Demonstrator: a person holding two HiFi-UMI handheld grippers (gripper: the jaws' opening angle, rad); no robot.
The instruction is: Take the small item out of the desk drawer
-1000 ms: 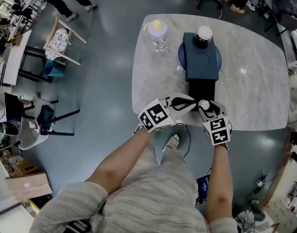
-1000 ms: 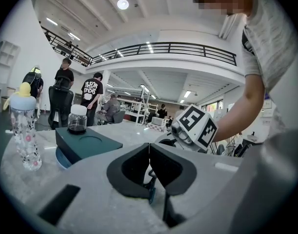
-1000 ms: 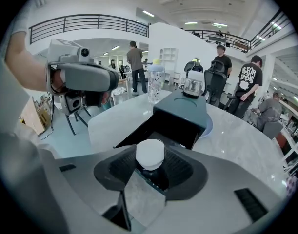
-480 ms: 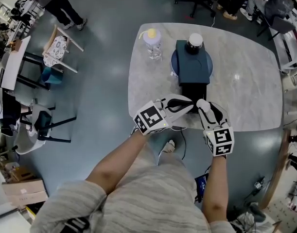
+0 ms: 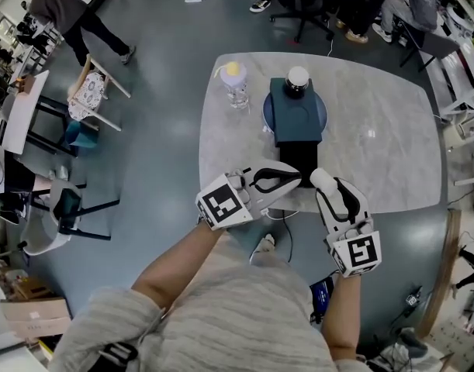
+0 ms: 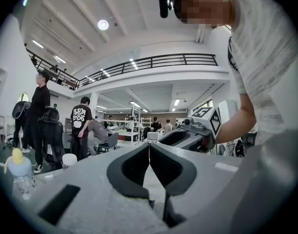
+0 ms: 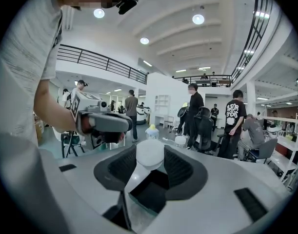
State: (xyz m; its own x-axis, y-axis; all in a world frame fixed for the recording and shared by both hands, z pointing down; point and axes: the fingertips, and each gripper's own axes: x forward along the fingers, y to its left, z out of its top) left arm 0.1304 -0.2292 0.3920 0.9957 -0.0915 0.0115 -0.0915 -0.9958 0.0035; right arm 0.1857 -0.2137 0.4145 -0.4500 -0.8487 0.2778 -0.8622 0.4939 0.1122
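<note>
Glossy marble table [image 5: 392, 169], matt dark drawer [image 5: 297, 160]

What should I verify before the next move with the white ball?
1. White ball held by right gripper: ok, it sits between the jaws.
2. Drawer open: ok.
3. Left gripper empty: ok, jaws together.
4. Left gripper touching drawer: cannot tell.
5. Bottle and jar upright, away from both grippers: ok.
6. Bare table space for the ball: ok.

A white ball [image 7: 149, 153], a dark blue-grey drawer box [image 5: 297, 118], a pale marbled table [image 5: 392, 146].
</note>
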